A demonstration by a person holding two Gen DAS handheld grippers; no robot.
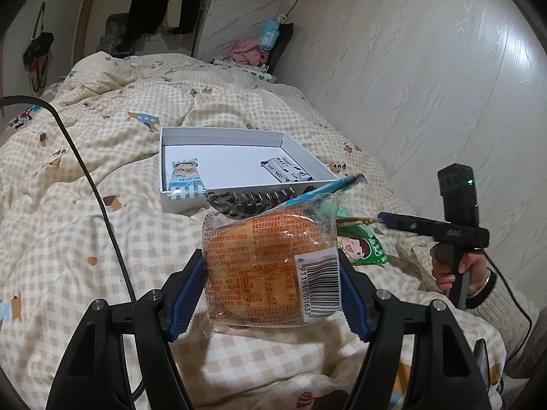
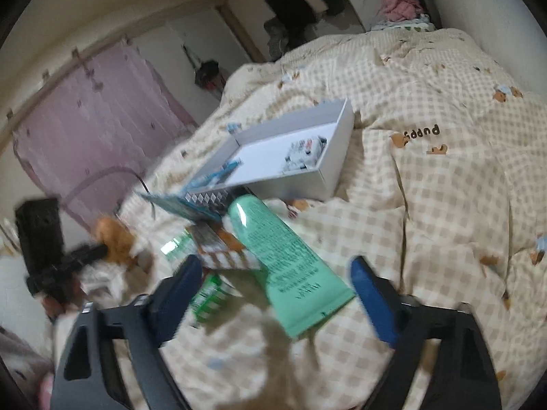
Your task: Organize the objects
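My left gripper [image 1: 271, 285] is shut on a wrapped bread bun [image 1: 270, 266] with a barcode label, held above the checked quilt. Behind it lies a white open box [image 1: 239, 136] with two snack packets inside, one blue-striped [image 1: 186, 179] and one white [image 1: 287, 169]. A dark hair claw [image 1: 249, 201] and a green snack packet [image 1: 362, 247] lie near the bun. My right gripper [image 2: 273, 287] is open over a green tube [image 2: 283, 256]; the tube lies between the fingers without being pinched. The box also shows in the right wrist view [image 2: 301, 171].
The quilt [image 1: 85, 205] covers the whole bed. A black cable [image 1: 99, 198] runs across its left side. A wood-panel wall [image 1: 427, 85] borders the right. Clothes hang at the far end [image 1: 160, 7]. More small packets [image 2: 208, 239] lie beside the tube.
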